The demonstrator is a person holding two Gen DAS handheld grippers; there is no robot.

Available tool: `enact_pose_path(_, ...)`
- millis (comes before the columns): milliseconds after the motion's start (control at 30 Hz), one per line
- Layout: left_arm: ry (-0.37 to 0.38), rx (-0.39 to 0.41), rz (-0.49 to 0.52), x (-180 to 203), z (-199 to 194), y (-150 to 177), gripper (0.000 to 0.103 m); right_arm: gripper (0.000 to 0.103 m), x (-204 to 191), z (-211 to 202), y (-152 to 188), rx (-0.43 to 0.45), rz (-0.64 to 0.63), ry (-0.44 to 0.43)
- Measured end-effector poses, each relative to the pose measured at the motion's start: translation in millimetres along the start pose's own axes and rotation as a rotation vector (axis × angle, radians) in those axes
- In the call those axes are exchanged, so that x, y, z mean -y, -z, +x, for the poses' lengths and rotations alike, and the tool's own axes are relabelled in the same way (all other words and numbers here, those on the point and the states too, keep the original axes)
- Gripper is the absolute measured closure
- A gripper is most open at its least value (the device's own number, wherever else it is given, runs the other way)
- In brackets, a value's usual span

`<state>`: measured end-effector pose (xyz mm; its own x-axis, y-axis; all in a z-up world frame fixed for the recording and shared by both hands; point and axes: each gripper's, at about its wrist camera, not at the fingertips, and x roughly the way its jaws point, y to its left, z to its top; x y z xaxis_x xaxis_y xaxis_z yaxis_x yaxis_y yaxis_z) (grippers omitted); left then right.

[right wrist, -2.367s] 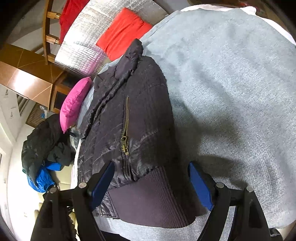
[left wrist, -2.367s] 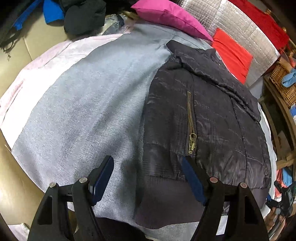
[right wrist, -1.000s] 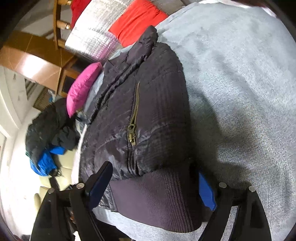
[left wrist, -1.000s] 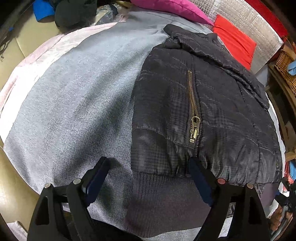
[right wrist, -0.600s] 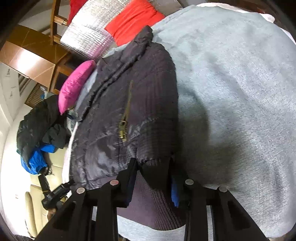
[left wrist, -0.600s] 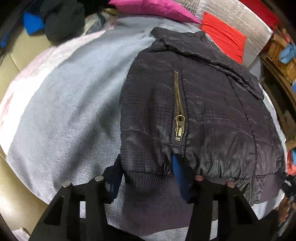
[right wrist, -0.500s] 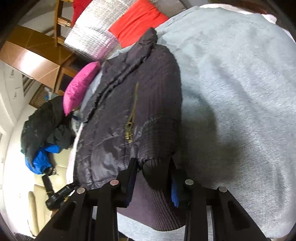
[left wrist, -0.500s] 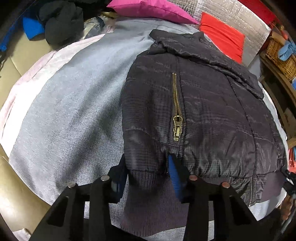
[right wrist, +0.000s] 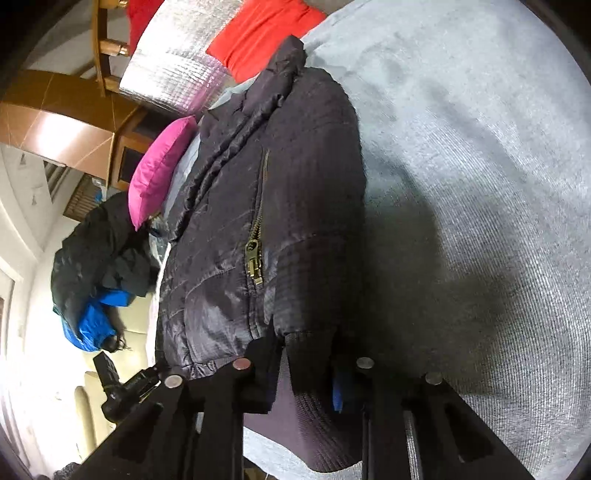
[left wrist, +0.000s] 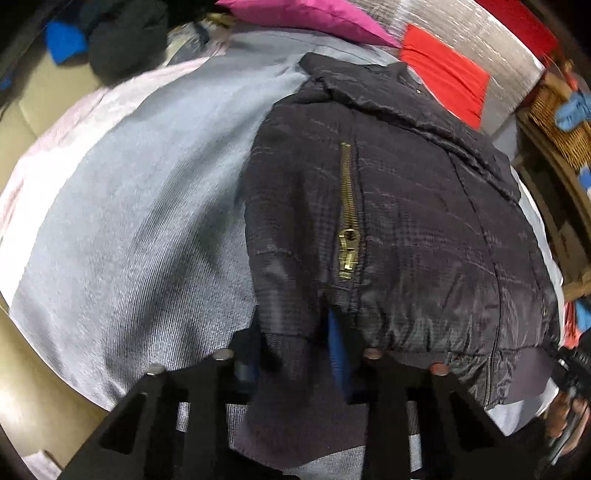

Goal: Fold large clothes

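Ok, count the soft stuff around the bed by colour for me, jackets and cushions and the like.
Black: 2, the jacket being folded and a jacket heap.
Pink: 1, a cushion.
Red: 1, a cushion.
Grey: 1, the blanket.
Total: 5.

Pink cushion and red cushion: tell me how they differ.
The pink cushion is magenta, plump and shiny; the red cushion is orange-red, flatter and matte. The pink cushion lies by the dark jacket's collar near a heap of dark clothes; the red cushion rests against a silver quilted panel. Both lie beyond the jacket's collar end.
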<state>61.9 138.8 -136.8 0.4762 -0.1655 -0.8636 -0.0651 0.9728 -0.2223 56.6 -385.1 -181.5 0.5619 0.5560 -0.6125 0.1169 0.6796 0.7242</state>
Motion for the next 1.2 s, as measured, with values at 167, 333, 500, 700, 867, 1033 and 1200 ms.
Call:
enact_pose_path(167, 0.016, 0.005, 0.012, 3, -5, -7, 0.083, 0.086, -11, -7, 1, 0.013, -0.037, 0.007)
enact_pose_path(333, 0.05, 0.015, 0.011, -4, -15, -5, 0.084, 0.088, -13, -13, 6, 0.002, -0.049, 0.014)
enact_pose_path(500, 0.06, 0.016, 0.018, -9, -18, -1, 0.084, 0.089, -12, -14, 9, -0.016, -0.06, 0.026)
enact_pose_path(700, 0.076, 0.007, 0.015, -14, -14, -4, 0.084, 0.089, -7, -19, 16, -0.041, -0.071, 0.029)
enact_pose_path(867, 0.083, 0.01, 0.013, -17, -12, -7, 0.084, 0.089, -2, -22, 20, -0.05, -0.072, 0.025)
enact_pose_path(1033, 0.072, 0.017, 0.023, -16, -13, -7, 0.084, 0.089, 1, -26, 20, -0.056, -0.078, 0.021)
enact_pose_path(1200, 0.039, 0.035, 0.044, -11, -15, -4, 0.084, 0.089, 6, -29, 20, -0.062, -0.078, 0.015)
